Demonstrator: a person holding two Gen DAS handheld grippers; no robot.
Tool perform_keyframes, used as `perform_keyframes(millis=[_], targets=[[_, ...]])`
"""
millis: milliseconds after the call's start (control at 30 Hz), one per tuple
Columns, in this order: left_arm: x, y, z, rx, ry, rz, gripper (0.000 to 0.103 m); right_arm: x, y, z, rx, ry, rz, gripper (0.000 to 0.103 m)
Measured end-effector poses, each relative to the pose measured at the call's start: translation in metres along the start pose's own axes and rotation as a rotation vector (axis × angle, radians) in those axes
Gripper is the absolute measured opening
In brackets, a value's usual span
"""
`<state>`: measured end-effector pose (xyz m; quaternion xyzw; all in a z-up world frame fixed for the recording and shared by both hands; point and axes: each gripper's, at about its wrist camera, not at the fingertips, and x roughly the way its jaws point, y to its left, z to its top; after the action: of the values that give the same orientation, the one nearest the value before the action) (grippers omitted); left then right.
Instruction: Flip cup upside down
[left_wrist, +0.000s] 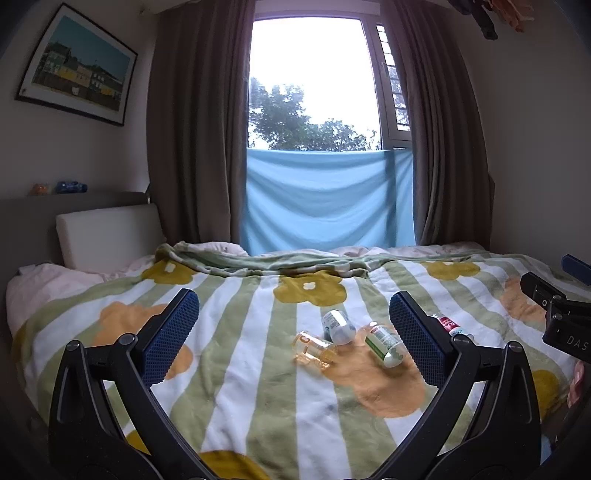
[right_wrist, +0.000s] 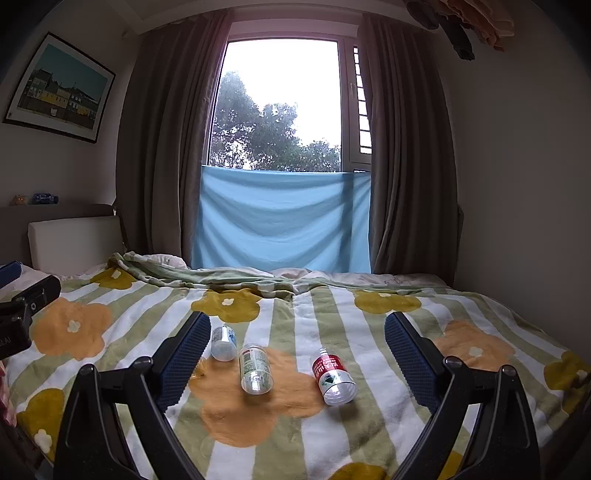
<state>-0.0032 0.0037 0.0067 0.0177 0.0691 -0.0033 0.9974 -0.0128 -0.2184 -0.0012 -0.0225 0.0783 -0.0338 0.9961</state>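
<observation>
Left gripper (left_wrist: 295, 325): jaws spread wide, nothing between the pads, hovering above the blanket (left_wrist: 229, 406). Right gripper (right_wrist: 295, 347): same, jaws wide apart and empty. Cup (left_wrist: 314, 349) lies on its side on the blanket, clear amber plastic, framed between the left fingers, nearer the right pad; in the right view only a sliver shows past the left finger (right_wrist: 184, 354). Just beside it, a blue-label bottle (left_wrist: 338, 326), close to touching, can't tell contact. Green-label bottle (left_wrist: 384, 345) lies right of that, partly behind the left gripper's right pad. Red-label bottle (right_wrist: 332, 376) lies furthest right, apart from the green one, all on their sides. Open blanket in front of the cup and to its left; bottles crowd its far and right sides. Bed's right edge runs close to the wall (right_wrist: 517, 184), left side ends at the pillow (left_wrist: 107, 236) and headboard. Far edge: bunched blanket fold, then curtains (left_wrist: 192, 129) and a blue cloth (left_wrist: 325, 199) under the window.
</observation>
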Motion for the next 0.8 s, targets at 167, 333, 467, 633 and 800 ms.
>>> perform_keyframes(millis=[167, 333, 467, 633, 800], targets=[[0.002, 0.004, -0.001, -0.013, 0.015, 0.002, 0.103, 0.000, 0.002, 0.004, -0.016, 0.008, 0.005, 0.094], [0.001, 0.010, -0.001, -0.035, 0.016, 0.004, 0.103, 0.001, 0.004, 0.006, -0.023, 0.007, 0.004, 0.094], [0.001, 0.012, -0.001, -0.040, 0.018, 0.007, 0.103, 0.001, 0.006, 0.006, -0.023, 0.008, 0.003, 0.094], [0.002, 0.013, -0.003, -0.044, 0.029, -0.001, 0.103, 0.001, 0.008, 0.006, -0.015, 0.011, 0.007, 0.094], [0.003, 0.013, -0.004, -0.046, 0.034, -0.005, 0.103, 0.001, 0.009, 0.005, -0.016, 0.013, 0.009, 0.094]])
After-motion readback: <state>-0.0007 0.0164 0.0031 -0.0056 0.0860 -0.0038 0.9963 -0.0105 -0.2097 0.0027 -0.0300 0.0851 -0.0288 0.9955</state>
